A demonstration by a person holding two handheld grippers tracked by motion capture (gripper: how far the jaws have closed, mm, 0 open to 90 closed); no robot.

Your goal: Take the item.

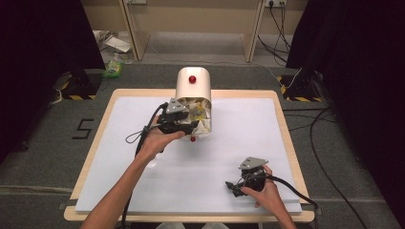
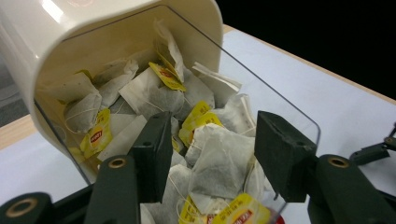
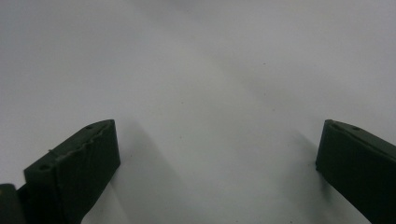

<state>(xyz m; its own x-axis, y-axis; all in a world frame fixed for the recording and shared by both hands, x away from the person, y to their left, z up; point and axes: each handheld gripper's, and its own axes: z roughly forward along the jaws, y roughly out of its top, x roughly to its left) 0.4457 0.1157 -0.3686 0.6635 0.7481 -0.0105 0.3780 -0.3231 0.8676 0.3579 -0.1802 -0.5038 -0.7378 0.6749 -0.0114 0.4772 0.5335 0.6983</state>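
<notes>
We see the left tool (image 1: 184, 125) right at the mouth of the cream tea-bag dispenser (image 1: 193, 88), which stands at the far middle of the bench (image 1: 143, 191), and from here on the dispenser is our landmark. In the left gripper view we look straight into its opening (image 2: 116, 60), where the tea bags (image 2: 154, 93) lie heaped, white paper with yellow tags. The left tool's jaws stand partway apart on either side of one tea bag (image 2: 219, 158) at the front of the pile; we cannot tell for sure whether the pads press it, and a gap shows beside the right jaw, so we call it open around the bag. The clear front flap (image 2: 289, 116) of the dispenser hangs over the bags. Well away from the dispenser, toward the near right corner of the bench, the right tool (image 1: 235, 187) sits low over the white sheet (image 3: 210, 70), jaws wide apart with nothing between them.
</notes>
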